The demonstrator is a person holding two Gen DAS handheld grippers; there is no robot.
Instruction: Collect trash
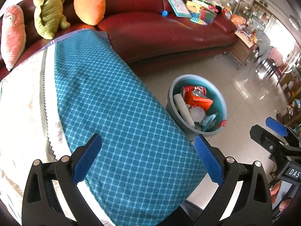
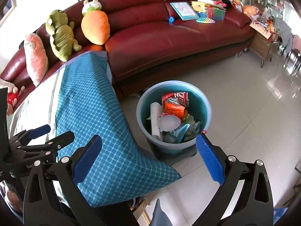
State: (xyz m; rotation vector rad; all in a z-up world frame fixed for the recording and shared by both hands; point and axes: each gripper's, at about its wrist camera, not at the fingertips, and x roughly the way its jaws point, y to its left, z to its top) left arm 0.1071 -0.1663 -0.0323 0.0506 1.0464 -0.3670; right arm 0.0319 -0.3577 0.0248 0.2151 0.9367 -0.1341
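While both grippers hang above the near end of the worktop, neither holds anything. Left gripper: jaws spread wide, blue pads apart, only the blue checked cloth showing between them. Right gripper: jaws also spread wide, nothing between them; it sits over the cloth's hanging corner and the floor.

The trash is in the bin, a round grey-blue bucket with a teal inside, standing on the floor just right of the worktop and near the front of the sofa. Inside it:
- red can at the far side
- orange snack wrapper lying against the can
- white paper roll leaning on the left wall
- round white lid in the middle
- blue foil packet at the near side, with crumpled bits beside it

The cloth covers the right part of the worktop and drapes off its edge; a pale patterned cover lies to its left.

On the sofa, far left: pink plush, green plush, orange carrot plush. Far right on the seat: a book, a small blue ball and a pile of coloured toys.
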